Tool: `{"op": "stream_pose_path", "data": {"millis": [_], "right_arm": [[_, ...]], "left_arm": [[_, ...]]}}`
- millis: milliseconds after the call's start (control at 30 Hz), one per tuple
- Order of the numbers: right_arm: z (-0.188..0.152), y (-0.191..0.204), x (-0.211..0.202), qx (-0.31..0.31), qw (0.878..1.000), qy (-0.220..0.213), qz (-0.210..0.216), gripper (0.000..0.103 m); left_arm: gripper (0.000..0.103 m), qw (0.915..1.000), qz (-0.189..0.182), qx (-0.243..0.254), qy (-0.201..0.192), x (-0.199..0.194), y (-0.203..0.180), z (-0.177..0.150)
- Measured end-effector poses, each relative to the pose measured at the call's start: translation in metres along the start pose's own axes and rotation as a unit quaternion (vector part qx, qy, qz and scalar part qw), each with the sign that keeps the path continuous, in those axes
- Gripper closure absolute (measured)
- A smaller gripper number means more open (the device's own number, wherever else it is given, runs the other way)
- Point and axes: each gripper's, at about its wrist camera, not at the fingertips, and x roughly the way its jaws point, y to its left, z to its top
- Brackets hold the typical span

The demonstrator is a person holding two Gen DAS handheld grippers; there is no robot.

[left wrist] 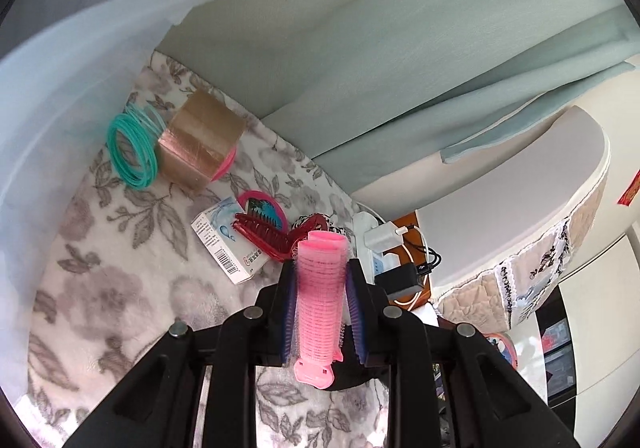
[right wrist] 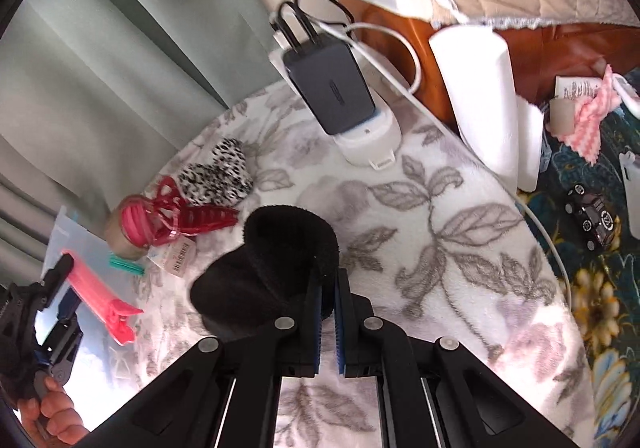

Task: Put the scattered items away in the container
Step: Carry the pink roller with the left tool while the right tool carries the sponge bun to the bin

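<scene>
My left gripper (left wrist: 320, 268) is shut on a pink hair roller clip (left wrist: 320, 312), which stands lengthwise between the blue pads (left wrist: 289, 312). A translucent white bag-like container (left wrist: 60, 108) fills the left of the left wrist view. My right gripper (right wrist: 328, 280) is shut on the edge of a black fluffy cloth item (right wrist: 272, 272) above the floral blanket (right wrist: 440, 228). The right wrist view also shows the left gripper (right wrist: 70, 288) with the pink clip (right wrist: 100, 296), held by a hand (right wrist: 48, 416) at the lower left.
On the blanket lie teal hair ties (left wrist: 132, 144), a brown tape roll (left wrist: 200, 140), a white box (left wrist: 228, 244), a red hair claw (right wrist: 188, 216) and a leopard-print piece (right wrist: 218, 172). A power strip with a black charger (right wrist: 332, 88) and cables sits at the blanket's edge.
</scene>
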Motion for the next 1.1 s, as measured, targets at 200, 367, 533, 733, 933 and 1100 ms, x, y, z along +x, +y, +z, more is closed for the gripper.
{"op": "stream_pose_path", "data": {"millis": [200, 367, 533, 733, 933, 1100], "right_arm": [[0.001, 0.033, -0.033, -0.016, 0.999, -0.032, 0.028, 0.097], [-0.007, 0.073, -0.062, -0.045, 0.996, -0.044, 0.057, 0.097], [-0.016, 0.114, -0.080, -0.081, 0.992, -0.054, 0.080, 0.097], [-0.018, 0.155, -0.102, -0.102, 0.986, -0.067, 0.116, 0.097], [-0.033, 0.194, -0.112, -0.131, 0.979, -0.069, 0.137, 0.097], [-0.042, 0.229, -0.125, -0.158, 0.973, -0.078, 0.152, 0.097]], "left_arm": [[0.078, 0.9992, -0.001, 0.036, -0.020, -0.034, -0.023, -0.003], [0.078, 0.9977, -0.003, 0.059, -0.034, -0.061, -0.038, -0.009], [0.078, 0.9966, -0.005, 0.067, -0.048, -0.092, -0.044, -0.011], [0.077, 0.9931, 0.005, 0.063, -0.098, -0.140, -0.045, -0.007], [0.077, 0.9844, 0.037, 0.086, -0.149, -0.187, -0.038, -0.009], [0.077, 0.9766, 0.058, 0.084, -0.189, -0.220, -0.023, -0.010]]}}
